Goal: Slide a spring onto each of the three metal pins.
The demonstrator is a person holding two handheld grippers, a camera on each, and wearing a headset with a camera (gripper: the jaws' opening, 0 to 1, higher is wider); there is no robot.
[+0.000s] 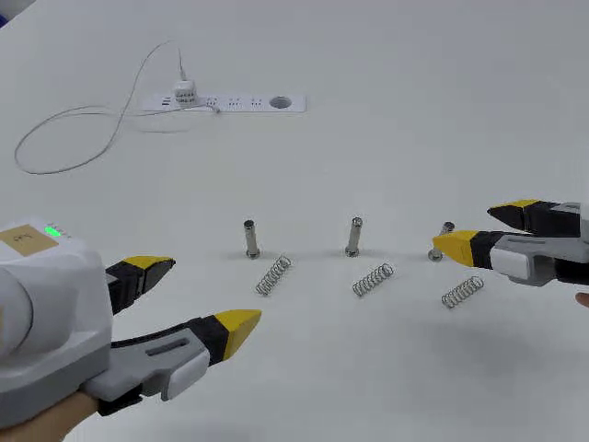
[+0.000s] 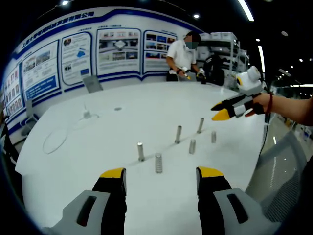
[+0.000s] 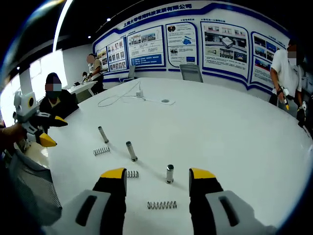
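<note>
Three metal pins stand upright in a row on the white table: left pin [image 1: 250,238], middle pin [image 1: 354,237], right pin [image 1: 444,236]. A spring lies in front of each: left spring [image 1: 273,274], middle spring [image 1: 373,279], right spring [image 1: 462,291]. My left gripper [image 1: 198,297] is open at the lower left, short of the left pin [image 2: 141,151] and its spring [image 2: 158,163]. My right gripper [image 1: 479,228] is open at the right edge, just beside the right pin [image 3: 169,173], with the right spring [image 3: 162,205] lying between its jaws in the right gripper view. Both hold nothing.
A white power strip [image 1: 230,102] with a plugged charger and a looping white cable [image 1: 69,138] lies at the far side of the table. People stand or sit around the table's far edges [image 2: 182,56], and wall posters [image 3: 183,44] hang behind.
</note>
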